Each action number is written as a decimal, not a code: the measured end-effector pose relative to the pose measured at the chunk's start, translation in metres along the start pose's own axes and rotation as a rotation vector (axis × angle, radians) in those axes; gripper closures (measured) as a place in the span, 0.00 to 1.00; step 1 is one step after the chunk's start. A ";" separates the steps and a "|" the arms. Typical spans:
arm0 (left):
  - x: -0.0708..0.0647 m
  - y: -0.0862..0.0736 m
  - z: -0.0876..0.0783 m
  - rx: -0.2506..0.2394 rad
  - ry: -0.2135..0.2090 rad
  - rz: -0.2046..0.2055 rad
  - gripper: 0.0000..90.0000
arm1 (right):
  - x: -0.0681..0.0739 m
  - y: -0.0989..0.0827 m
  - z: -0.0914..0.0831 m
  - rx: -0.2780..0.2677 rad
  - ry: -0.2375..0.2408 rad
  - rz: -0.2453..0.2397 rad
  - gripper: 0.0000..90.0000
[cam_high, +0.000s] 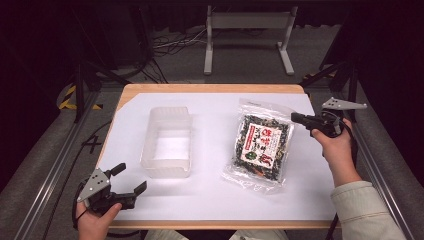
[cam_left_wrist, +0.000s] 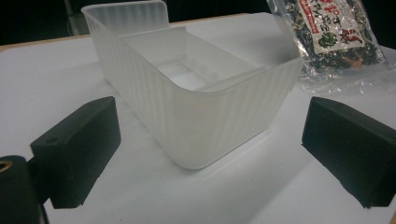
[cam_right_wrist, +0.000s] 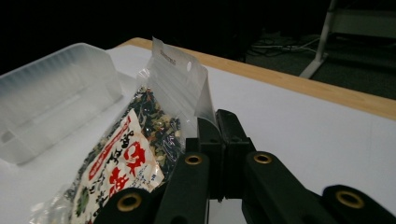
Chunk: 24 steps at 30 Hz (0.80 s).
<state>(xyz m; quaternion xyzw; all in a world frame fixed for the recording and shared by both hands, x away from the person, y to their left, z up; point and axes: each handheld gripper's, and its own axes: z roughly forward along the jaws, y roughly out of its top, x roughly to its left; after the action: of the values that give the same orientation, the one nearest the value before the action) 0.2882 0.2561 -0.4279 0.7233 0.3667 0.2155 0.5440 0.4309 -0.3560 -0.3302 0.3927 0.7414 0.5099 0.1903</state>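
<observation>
The right gripper (cam_high: 296, 118) has its jaws clenched on the upper right edge of the clear packet of dried food (cam_high: 262, 145); in the right gripper view the two black jaws (cam_right_wrist: 219, 140) meet with the packet's thin plastic rim pinched between them. The packet's top corner is lifted and its label side tilts toward the left, while its lower end rests on the white sheet (cam_high: 215, 190). Beyond the packet to the left stands the translucent plastic bin (cam_high: 167, 142), open at the top, well apart from the packet, with a bare strip of sheet between them.

The left gripper (cam_high: 131, 180) hovers near the table's front left corner, its jaws released wide with nothing between them. In the left gripper view the bin (cam_left_wrist: 196, 102) stands just ahead, its near rounded corner between the lines of the two spread jaws, not touching either.

The wooden table edge (cam_high: 210, 88) frames the sheet at the far side. Bare sheet lies in front of the bin and packet, and to the right of the packet up to the table's right edge.
</observation>
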 end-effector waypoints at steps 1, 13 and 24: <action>0.001 0.000 0.000 -0.002 0.002 -0.003 0.06 | 0.003 0.003 -0.003 -0.008 0.005 -0.012 1.00; 0.003 0.005 -0.007 -0.040 0.040 -0.001 0.07 | 0.030 0.032 -0.034 -0.099 0.076 -0.091 1.00; 0.000 0.020 -0.008 -0.058 0.054 0.031 0.07 | 0.054 0.052 -0.052 -0.141 0.121 -0.167 1.00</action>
<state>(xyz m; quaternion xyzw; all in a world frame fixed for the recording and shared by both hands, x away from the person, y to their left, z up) 0.2884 0.2579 -0.4061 0.7067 0.3637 0.2540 0.5512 0.3827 -0.3368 -0.2556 0.2836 0.7439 0.5660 0.2139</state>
